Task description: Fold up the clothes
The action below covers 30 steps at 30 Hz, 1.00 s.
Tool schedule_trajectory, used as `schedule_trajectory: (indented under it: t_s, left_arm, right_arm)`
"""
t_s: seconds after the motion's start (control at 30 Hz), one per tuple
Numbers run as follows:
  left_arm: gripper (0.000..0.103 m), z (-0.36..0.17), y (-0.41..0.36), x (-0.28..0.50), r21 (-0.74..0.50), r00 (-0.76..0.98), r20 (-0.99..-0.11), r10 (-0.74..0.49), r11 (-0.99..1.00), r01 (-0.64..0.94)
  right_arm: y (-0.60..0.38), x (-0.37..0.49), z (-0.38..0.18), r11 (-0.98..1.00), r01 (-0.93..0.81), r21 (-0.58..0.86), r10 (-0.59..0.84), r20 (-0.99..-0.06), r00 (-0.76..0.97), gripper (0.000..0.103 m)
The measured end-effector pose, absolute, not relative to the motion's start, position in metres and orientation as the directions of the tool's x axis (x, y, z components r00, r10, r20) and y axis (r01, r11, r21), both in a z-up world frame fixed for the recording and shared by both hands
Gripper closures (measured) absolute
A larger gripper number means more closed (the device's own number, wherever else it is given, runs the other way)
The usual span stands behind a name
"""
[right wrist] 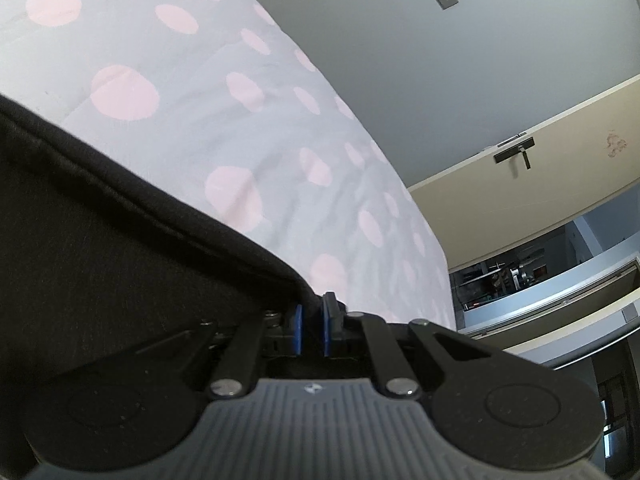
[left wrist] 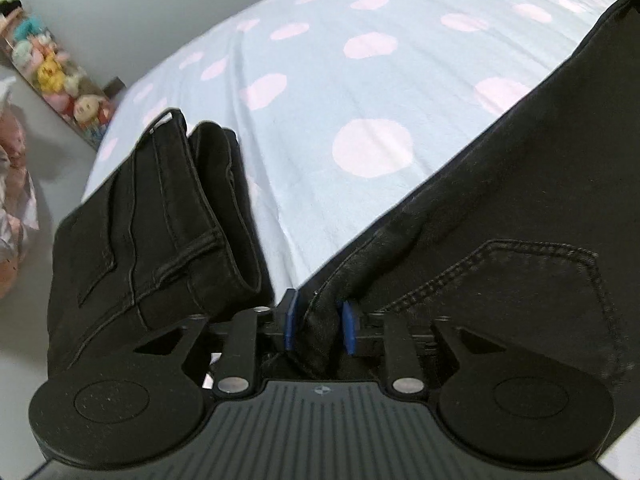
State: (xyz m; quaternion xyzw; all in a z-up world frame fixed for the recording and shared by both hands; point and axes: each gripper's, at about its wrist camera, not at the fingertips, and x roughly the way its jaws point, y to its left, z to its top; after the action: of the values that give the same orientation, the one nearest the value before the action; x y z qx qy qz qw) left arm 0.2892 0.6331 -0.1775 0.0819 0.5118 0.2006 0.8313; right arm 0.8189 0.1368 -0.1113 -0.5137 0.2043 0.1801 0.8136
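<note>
- Black jeans point(left wrist: 500, 208) are seen lying across a bed point(left wrist: 360, 80) covered by a pale blue sheet with pink dots.
- In the left wrist view, a bunched fold of the jeans near a stitched pocket point(left wrist: 520, 280) is held between the blue pads of the left gripper point(left wrist: 319, 326); the fingers are partly spread, and the cloth fills the gap between them.
- A second part of the jeans, a folded stack point(left wrist: 160, 232) with seams showing, is seen at the bed's left edge, left of the gripper.
- Beyond that edge of the bed, a row of soft toys point(left wrist: 52, 76) is seen against the wall.
- In the right wrist view, the hemmed edge of the jeans point(right wrist: 160, 208) is drawn over the bed toward the right gripper point(right wrist: 312, 330), and its tip is pinched between fingers that are nearly closed.
- Past the far side of the bed, a cream door point(right wrist: 520, 168) with a dark handle and an open doorway are seen.
</note>
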Motion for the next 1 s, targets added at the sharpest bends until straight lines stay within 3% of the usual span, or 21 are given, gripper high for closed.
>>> schedule_trajectory:
  t_s: [0.1,0.33,0.43,0.53,0.7,0.83,0.93,1.0]
  left_arm:
    - [0.052,-0.174,0.636,0.276,0.307,0.454,-0.780,0.431,0.896,-0.322]
    - [0.022,-0.132,0.652,0.237,0.151,0.556,-0.706,0.439,0.860,-0.487]
    - [0.021,-0.113,0.650,0.213,0.064,0.589,-0.677,0.441,0.833,-0.549]
    - [0.015,-0.104,0.633,0.176,-0.051,0.633,-0.632,0.448,0.790,-0.611]
    - [0.015,-0.113,0.604,0.111,-0.265,0.662,-0.596,0.453,0.668,-0.696]
    - [0.014,-0.141,0.590,0.064,-0.488,0.667,-0.573,0.476,0.455,-0.745]
    - [0.014,-0.171,0.593,0.038,-0.677,0.701,-0.561,0.439,0.244,-0.694]
    - [0.014,-0.185,0.595,0.033,-0.740,0.720,-0.554,0.418,0.149,-0.656]
  right_arm:
    - [0.137,0.823,-0.116,0.455,-0.494,-0.741,0.074,-0.521,0.850,0.084]
    - [0.107,0.818,-0.076,0.653,-0.435,-0.620,0.120,-0.483,0.868,0.031]
    - [0.086,0.813,-0.050,0.752,-0.405,-0.519,0.145,-0.470,0.871,0.029]
    - [0.059,0.799,-0.038,0.838,-0.414,-0.354,0.191,-0.521,0.832,0.029]
    - [0.014,0.746,-0.051,0.890,-0.448,-0.083,0.315,-0.598,0.737,0.031]
    - [-0.008,0.689,-0.074,0.869,-0.475,0.140,0.451,-0.619,0.643,0.031]
    - [-0.014,0.648,-0.096,0.823,-0.466,0.324,0.558,-0.610,0.562,0.031]
    - [-0.013,0.628,-0.112,0.776,-0.444,0.449,0.630,-0.596,0.498,0.031]
